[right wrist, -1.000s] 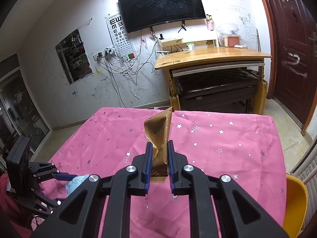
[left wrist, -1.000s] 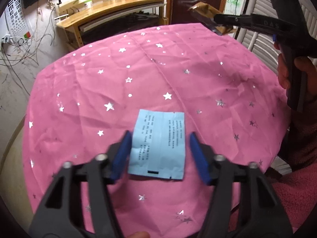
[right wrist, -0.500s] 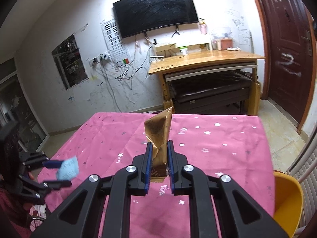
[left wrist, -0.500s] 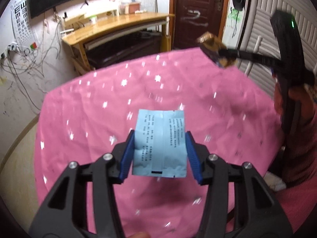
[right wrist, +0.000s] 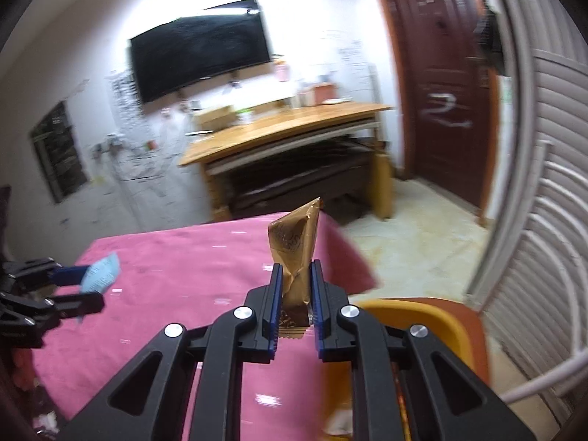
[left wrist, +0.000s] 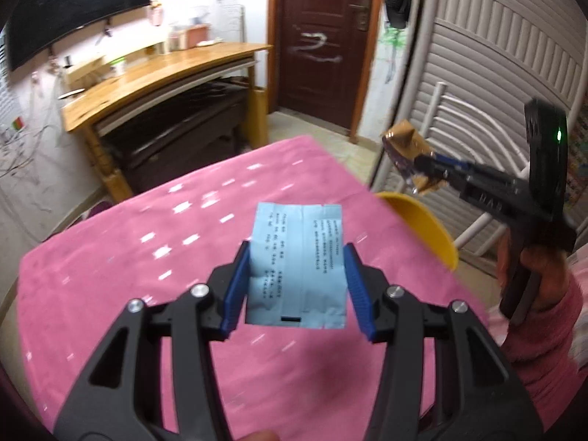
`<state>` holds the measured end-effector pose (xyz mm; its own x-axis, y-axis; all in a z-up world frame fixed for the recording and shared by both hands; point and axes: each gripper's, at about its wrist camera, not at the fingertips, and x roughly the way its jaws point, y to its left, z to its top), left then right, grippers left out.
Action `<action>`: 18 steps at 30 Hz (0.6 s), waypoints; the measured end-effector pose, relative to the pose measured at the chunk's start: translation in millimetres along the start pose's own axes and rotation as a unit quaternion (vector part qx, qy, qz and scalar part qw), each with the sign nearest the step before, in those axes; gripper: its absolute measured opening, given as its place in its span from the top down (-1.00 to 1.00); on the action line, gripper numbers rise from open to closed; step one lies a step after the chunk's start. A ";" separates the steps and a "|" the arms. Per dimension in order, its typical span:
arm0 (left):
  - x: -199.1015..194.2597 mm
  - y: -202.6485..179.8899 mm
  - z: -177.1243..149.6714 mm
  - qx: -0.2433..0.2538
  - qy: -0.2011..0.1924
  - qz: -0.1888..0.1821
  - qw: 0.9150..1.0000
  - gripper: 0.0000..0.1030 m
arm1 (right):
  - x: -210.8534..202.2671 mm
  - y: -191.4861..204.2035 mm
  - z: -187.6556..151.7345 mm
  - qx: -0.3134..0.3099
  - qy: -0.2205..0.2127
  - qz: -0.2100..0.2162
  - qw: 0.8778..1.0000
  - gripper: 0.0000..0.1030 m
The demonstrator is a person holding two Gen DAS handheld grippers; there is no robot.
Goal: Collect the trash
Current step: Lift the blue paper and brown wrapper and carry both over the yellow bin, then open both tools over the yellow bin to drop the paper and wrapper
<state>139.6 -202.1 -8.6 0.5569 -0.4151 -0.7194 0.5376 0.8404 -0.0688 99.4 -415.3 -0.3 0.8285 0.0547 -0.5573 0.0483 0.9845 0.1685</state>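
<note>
Trash count is two pieces, both off the pink surface [left wrist: 110, 294]. Light blue packet [left wrist: 297, 268] sits lower centre, pinched by its side edges in the left claw [left wrist: 296, 286], jaws about half apart. Gold wrapper [right wrist: 294, 257] stands upright in the right claw [right wrist: 294, 308], squeezed nearly closed, angled down over a yellow bin [right wrist: 441, 316] at lower right.

Bare pink surface [left wrist: 147, 330] lies open below both grippers; a yellow bin [right wrist: 433, 316] sits just beyond its right edge.
</note>
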 end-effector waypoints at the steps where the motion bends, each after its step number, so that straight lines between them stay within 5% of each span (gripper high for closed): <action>1: 5.8 -8.1 5.8 0.001 0.001 -0.007 1.000 0.08 | -2.1 -14.0 -3.0 0.007 0.001 -0.022 1.000 0.82; 8: 66.7 -77.2 49.2 0.004 0.024 -0.040 0.999 0.08 | 2.9 -66.4 -21.9 0.036 0.037 -0.042 0.998 0.82; 18: 124.1 -116.9 63.8 0.007 0.058 -0.042 0.997 0.08 | 40.4 -101.2 -50.1 0.055 0.118 -0.044 0.991 0.80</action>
<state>186.3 -374.1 -45.7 0.4336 -0.4405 -0.7861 0.5883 0.7991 -0.1234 100.0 -504.4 -80.6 0.6658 0.0194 -0.7458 0.1866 0.9636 0.1916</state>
